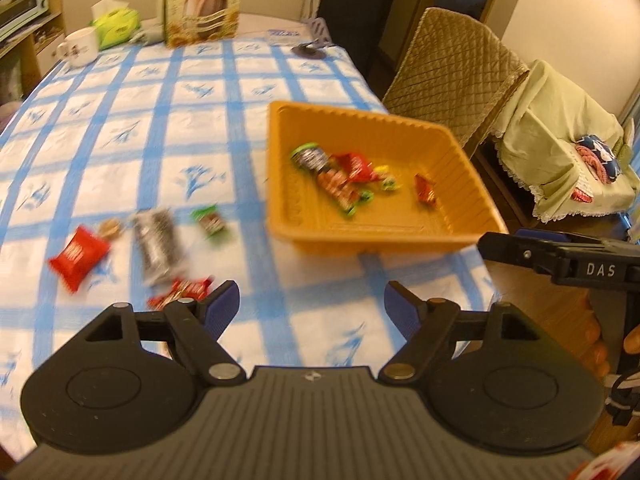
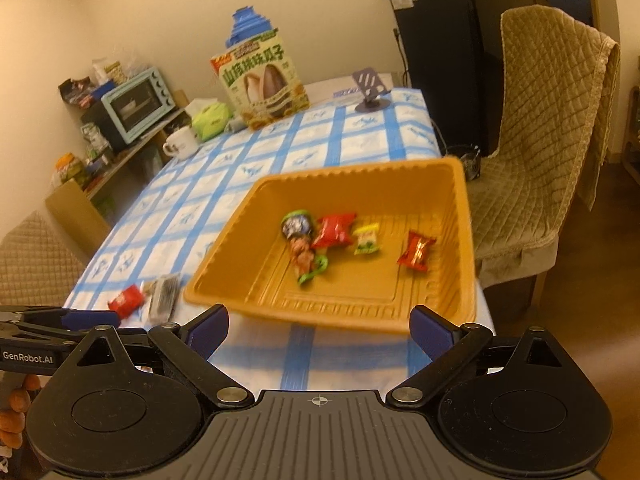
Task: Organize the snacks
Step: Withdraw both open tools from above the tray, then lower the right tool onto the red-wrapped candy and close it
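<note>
About 5 snacks lie in the orange tray [image 2: 460, 240]; 5 wait on the tablecloth [image 1: 120, 120]. Left gripper [image 1: 312, 304] and right gripper [image 2: 320, 330] both spread, empty.

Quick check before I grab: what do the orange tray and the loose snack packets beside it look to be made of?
Orange tray: looks like thin moulded plastic, semi-matte, going by the ribbed walls and stamped floor pattern. Red packet on the tablecloth: probably glossy plastic film, pillow-shaped with crimped ends. Dark packet: seemingly shiny film or foil; motion blur leaves it uncertain.
</note>
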Motion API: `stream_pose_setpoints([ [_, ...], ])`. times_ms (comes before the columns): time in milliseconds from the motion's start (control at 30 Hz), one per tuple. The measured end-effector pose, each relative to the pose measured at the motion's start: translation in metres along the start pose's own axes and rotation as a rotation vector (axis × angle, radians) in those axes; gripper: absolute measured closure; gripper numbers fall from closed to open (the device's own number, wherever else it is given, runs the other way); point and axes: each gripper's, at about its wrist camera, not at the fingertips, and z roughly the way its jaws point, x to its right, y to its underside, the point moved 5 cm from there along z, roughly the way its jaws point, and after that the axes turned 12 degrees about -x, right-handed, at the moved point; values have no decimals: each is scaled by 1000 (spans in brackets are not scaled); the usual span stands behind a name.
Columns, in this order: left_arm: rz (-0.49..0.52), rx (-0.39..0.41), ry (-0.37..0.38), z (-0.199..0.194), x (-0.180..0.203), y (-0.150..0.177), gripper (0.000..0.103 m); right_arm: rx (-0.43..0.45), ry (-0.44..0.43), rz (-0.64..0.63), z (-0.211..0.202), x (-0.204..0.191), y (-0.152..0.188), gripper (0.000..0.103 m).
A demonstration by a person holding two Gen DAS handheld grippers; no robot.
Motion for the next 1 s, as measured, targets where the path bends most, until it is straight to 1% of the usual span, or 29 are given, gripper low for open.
stream_pose_setpoints([
  [367, -87, -14, -70, -20, -54, 43, 25, -100, -25, -26, 26, -35, 31, 6],
  [733, -165, -13, -122, -36, -104, 67, 26, -165, -35, -113, 61, -84, 46, 7],
  [933, -196, -15, -133, -41, -127, 78, 26, -169, -40, -181, 80, -112, 49, 7],
  [1000, -203, -16, -135, -42, -134, 80, 26, -167, -46, -209, 87, -121, 48, 12],
])
